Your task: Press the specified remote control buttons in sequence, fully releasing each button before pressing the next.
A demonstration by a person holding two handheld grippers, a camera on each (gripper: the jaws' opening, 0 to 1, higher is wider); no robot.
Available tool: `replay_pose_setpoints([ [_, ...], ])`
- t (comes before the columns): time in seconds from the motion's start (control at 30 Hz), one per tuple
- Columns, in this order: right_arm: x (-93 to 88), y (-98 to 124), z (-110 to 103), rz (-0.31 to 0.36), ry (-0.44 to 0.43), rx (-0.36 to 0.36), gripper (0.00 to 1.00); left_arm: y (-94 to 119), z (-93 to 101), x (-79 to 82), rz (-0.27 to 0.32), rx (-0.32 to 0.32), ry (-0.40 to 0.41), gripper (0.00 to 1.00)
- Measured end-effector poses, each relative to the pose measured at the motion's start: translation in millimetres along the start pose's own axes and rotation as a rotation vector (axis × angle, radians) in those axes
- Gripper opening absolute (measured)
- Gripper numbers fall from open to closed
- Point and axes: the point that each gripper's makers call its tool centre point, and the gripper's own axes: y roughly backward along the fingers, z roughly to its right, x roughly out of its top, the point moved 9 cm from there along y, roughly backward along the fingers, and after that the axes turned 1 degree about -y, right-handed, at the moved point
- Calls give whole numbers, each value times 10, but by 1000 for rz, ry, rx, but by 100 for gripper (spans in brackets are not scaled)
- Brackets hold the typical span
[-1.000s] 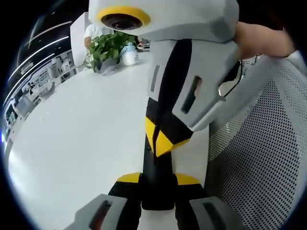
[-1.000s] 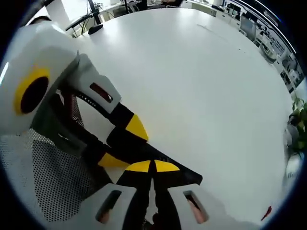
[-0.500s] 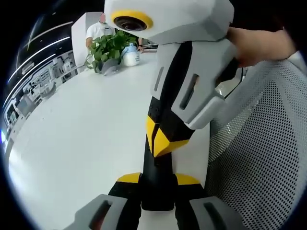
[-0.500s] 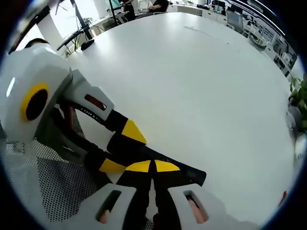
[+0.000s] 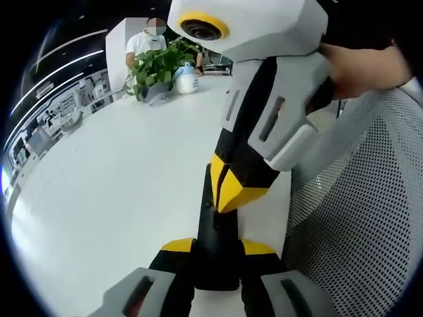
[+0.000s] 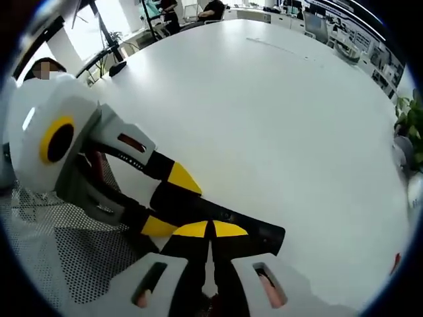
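**Right gripper lifts a little off the remote**

Since a second ago, my right gripper [image 5: 232,188] sits higher and more to the right in the left gripper view, and I see more of the black remote [image 5: 213,228] under its yellow tips. My left gripper has stayed clamped on the remote the whole time.

On the left side of the left gripper view I see the white table [image 5: 112,191]. Far back on it stands a green plant [image 5: 153,66] with a white bottle [image 5: 188,80] just beside it. A person in a white shirt [image 5: 147,43] stands behind the plant. In the middle, my left gripper [image 5: 217,246] pinches the near end of the remote between its two yellow pads. The remote points away from me along the table edge. My right gripper comes down from the top, its tips pressed together, right over the remote. I cannot tell if they touch it. On the right side a hand [image 5: 360,66] holds that gripper, and a grey mesh chair back [image 5: 360,218] is near the table.

In the right gripper view, the left gripper [image 6: 162,201] comes in from the left and grips the remote [image 6: 228,221]. My right gripper [image 6: 211,230] has its yellow tips shut together above the remote's middle. The table [image 6: 277,119] spreads out to the right.
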Motion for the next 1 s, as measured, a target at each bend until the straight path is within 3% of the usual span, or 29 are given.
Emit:
replay_pose_setpoints([
  [0.27,-69,63,-46,37,-40,13,0,2,37,-9,13,19,13,25],
  [0.6,-147,95,-80,28,-3,0,0,0,82,1,8,35,22,25],
  [1.0,-74,-15,-63,7,46,8,0,-17,111,31,-5,-15,-12,25],
])
